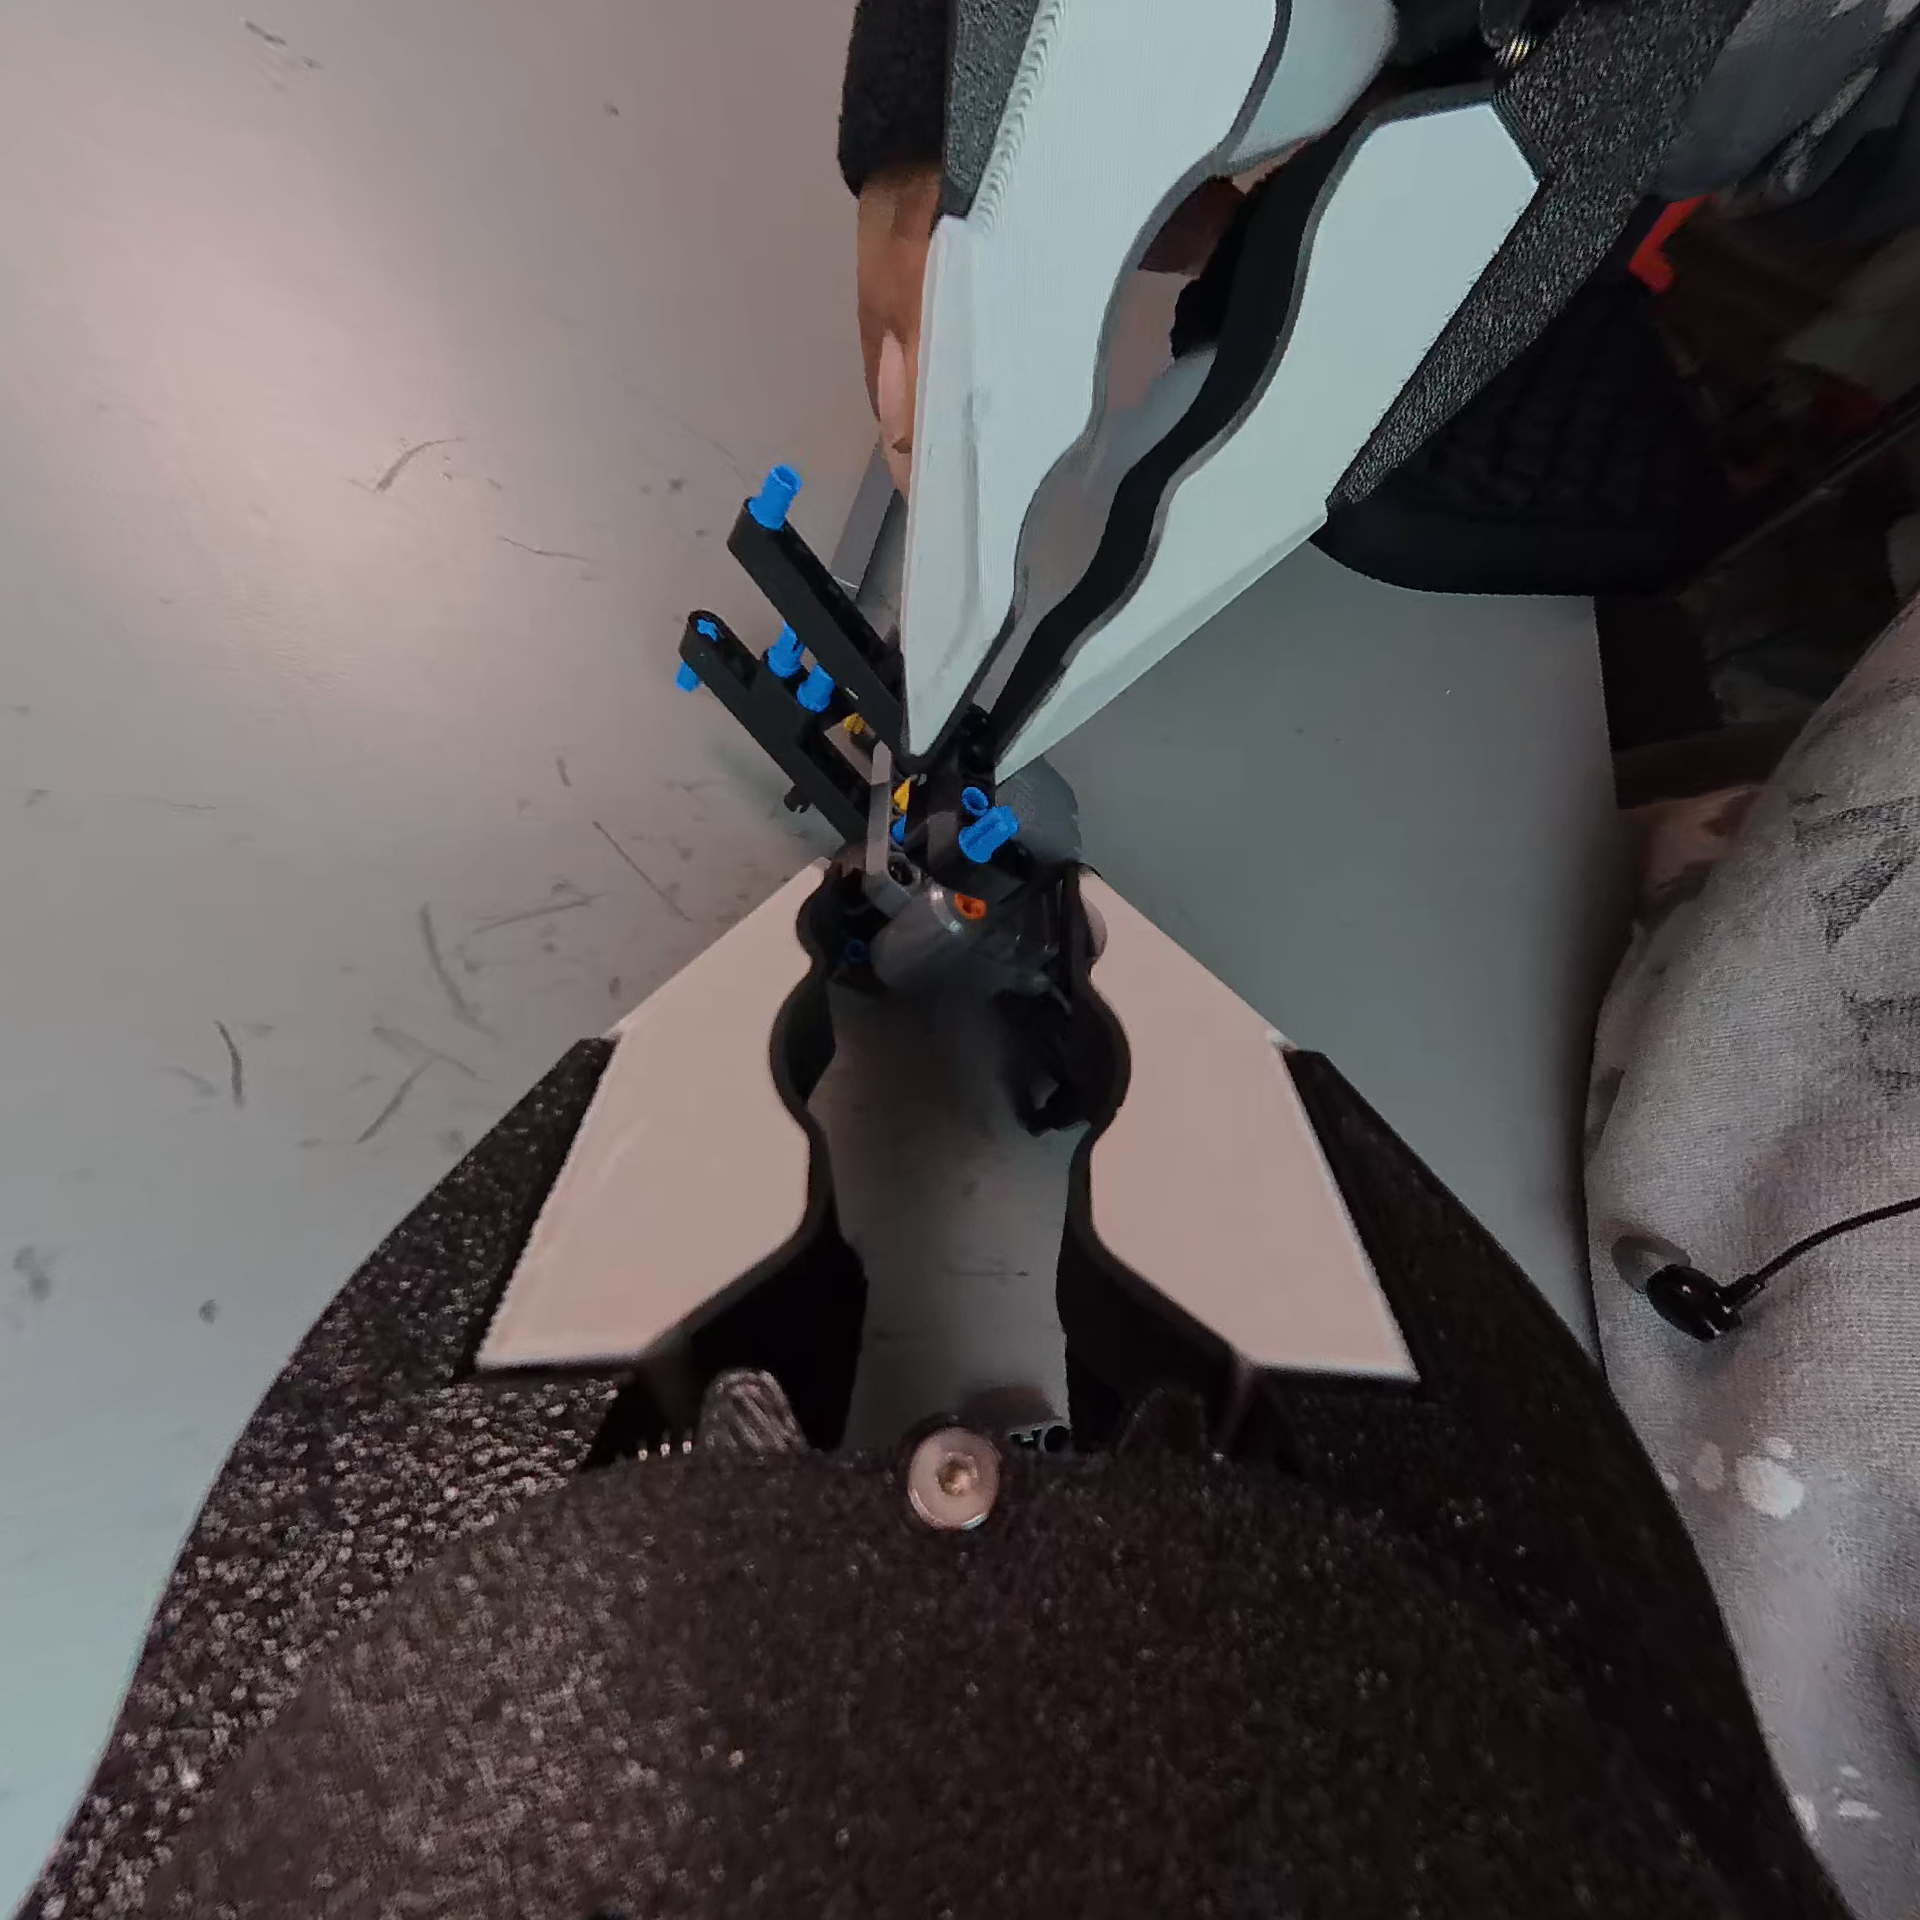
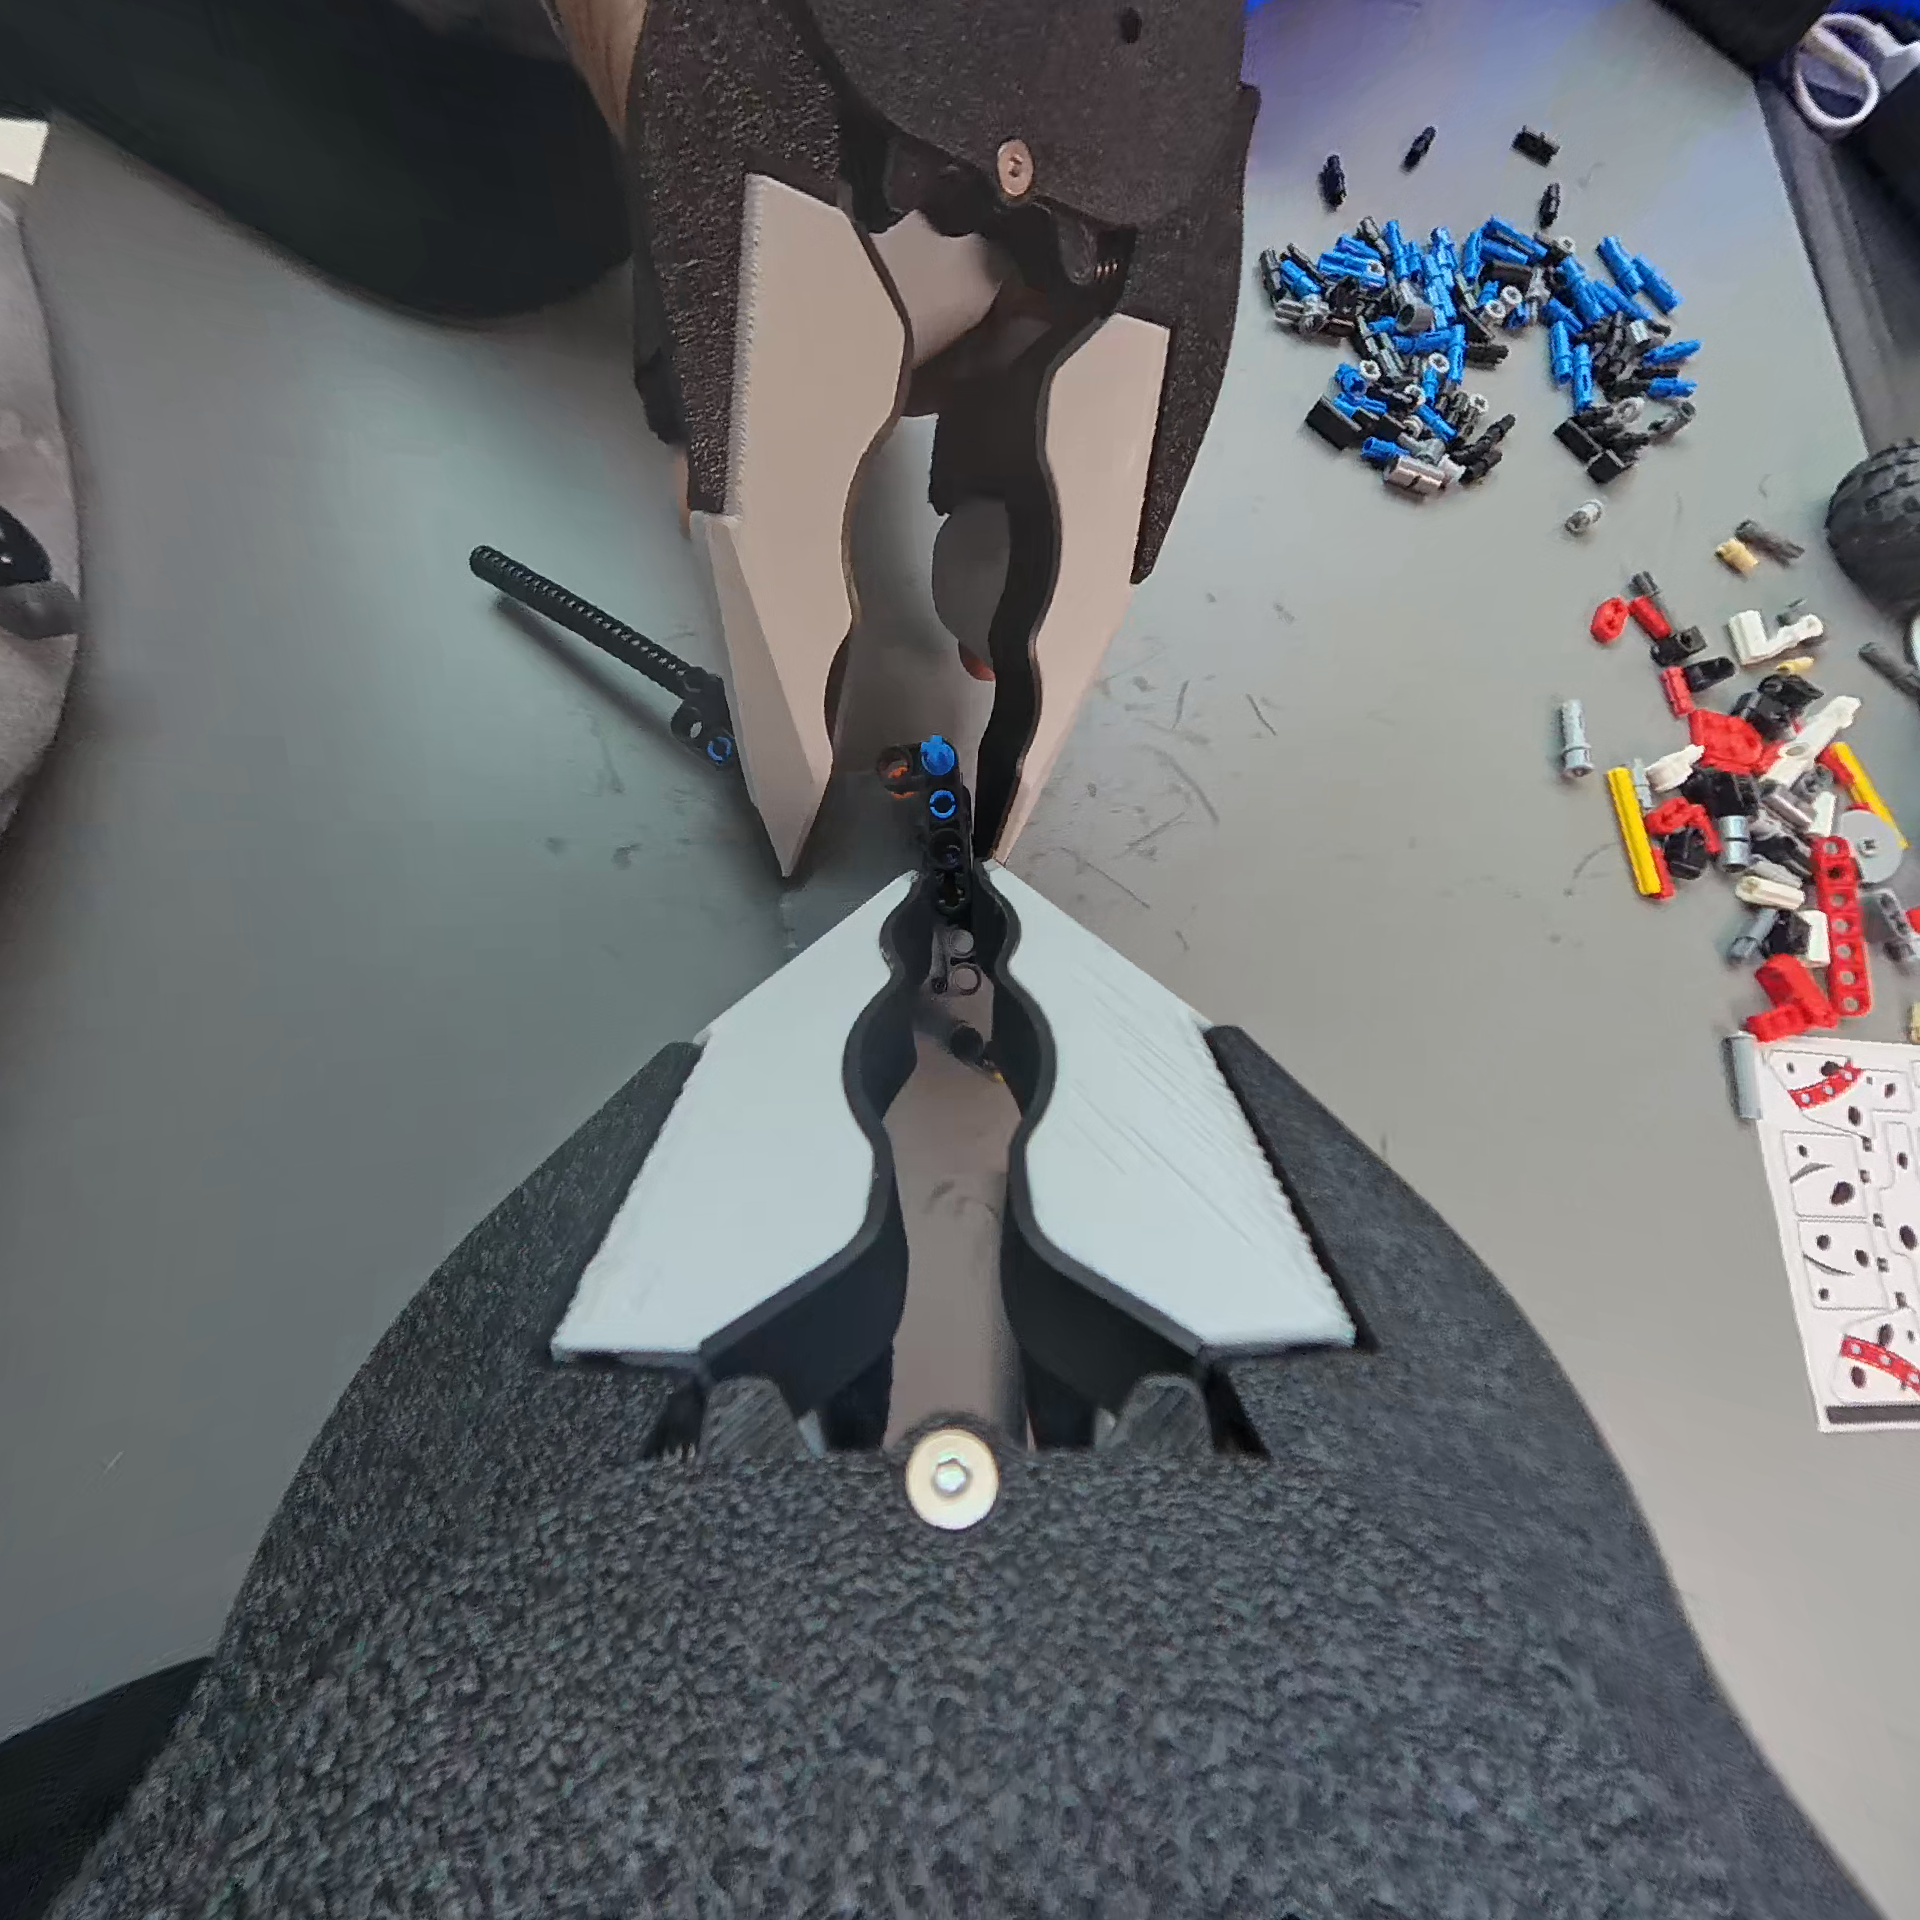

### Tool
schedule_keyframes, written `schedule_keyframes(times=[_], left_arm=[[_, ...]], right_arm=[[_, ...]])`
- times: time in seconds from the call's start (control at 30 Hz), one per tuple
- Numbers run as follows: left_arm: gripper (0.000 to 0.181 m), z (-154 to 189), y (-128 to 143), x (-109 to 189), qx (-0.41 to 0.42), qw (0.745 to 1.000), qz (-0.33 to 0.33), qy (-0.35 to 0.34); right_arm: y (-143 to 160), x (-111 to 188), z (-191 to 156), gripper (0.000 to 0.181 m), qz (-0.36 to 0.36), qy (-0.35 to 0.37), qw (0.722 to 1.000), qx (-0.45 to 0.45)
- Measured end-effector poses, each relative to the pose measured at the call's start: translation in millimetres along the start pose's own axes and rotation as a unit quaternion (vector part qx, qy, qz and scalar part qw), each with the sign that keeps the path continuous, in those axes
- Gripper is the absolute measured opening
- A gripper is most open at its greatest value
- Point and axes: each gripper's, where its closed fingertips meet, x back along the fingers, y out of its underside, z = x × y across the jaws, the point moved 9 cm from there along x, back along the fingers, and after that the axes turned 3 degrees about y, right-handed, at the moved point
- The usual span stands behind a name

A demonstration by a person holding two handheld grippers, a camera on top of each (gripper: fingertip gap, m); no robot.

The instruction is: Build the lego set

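A partly built lego assembly (image 1: 925, 914) of black beams, blue pins (image 1: 987, 831) and a grey cylindrical part is held between both grippers above the grey table (image 1: 312, 623). My left gripper (image 1: 956, 883) is shut on its grey and black core. My right gripper (image 1: 956, 764) comes in from the top and is shut on the same assembly. In the right wrist view my right gripper (image 2: 954, 873) clamps a black beam (image 2: 948, 831) with blue pins, and the left gripper (image 2: 899, 860) faces it. Two black beams (image 1: 800, 665) stick out to the upper left.
A pile of blue and black pins (image 2: 1475, 343) lies on the table (image 2: 1299, 727) at the upper right. A pile of red, white, black and yellow parts (image 2: 1766, 821), a sticker sheet (image 2: 1849, 1226) and a black tyre (image 2: 1881, 530) lie at the right. Grey cloth (image 1: 1766, 1039) borders the table. The tips of both grippers are at nearly the same place.
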Motion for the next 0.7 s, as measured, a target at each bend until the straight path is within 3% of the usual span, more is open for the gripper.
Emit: schedule_keyframes(times=[0.03,0.27,0.4,0.7], left_arm=[[0.042,0,0,0,0.000,1.000,0.002,-0.002],[0.042,3,1,0,-0.013,1.000,0.002,-0.010],[0.042,4,2,0,-0.017,1.000,0.003,-0.012],[0.042,4,2,0,-0.016,1.000,0.006,-0.012]], right_arm=[[0,0,-1,0.008,0.002,0.006,1.000,-0.002],[0,1,-8,0.009,0.017,0.038,0.999,0.007],[-4,5,-12,0.020,0.023,0.035,0.999,0.022],[-7,6,-10,0.007,-0.010,0.034,0.999,0.033]])
